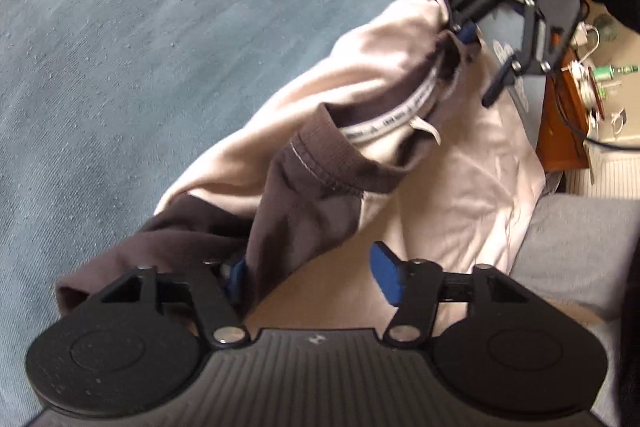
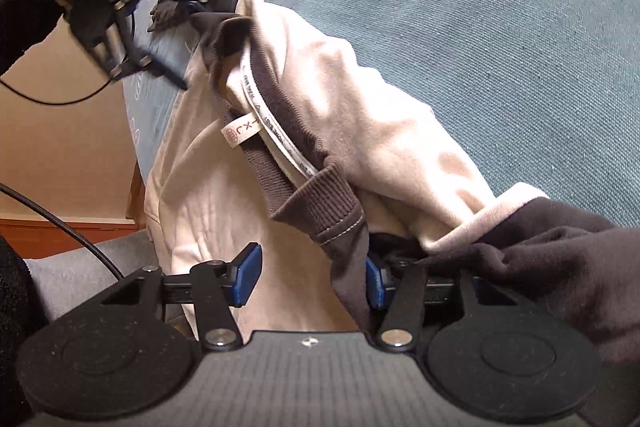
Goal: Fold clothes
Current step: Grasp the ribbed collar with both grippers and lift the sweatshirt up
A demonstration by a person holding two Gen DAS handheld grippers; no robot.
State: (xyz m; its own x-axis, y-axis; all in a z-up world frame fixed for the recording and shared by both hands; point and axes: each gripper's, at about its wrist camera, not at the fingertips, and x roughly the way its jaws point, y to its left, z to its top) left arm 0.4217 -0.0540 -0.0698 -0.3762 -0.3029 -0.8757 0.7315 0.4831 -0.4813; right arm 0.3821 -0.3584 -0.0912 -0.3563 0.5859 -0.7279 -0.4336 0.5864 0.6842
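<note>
- Left wrist view: our left claw (image 1: 312, 277) gapes half-wide, dark shoulder fabric of the shirt (image 1: 400, 75) draped against one pad (image 1: 236, 277), nothing pinched. The shirt sags over the blue bed (image 1: 120, 47).
- Right wrist view: our right claw (image 2: 312, 277) likewise, half-open, unclamped. We judge it soft, light, floppy; grip the shoulder seams beside the collar (image 2: 320, 207).

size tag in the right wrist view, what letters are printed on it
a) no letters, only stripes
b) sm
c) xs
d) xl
d: the small white size tag sticking out at the dark ribbed collar of the cream and brown sweatshirt reads X and L beside a round red mark.
</note>
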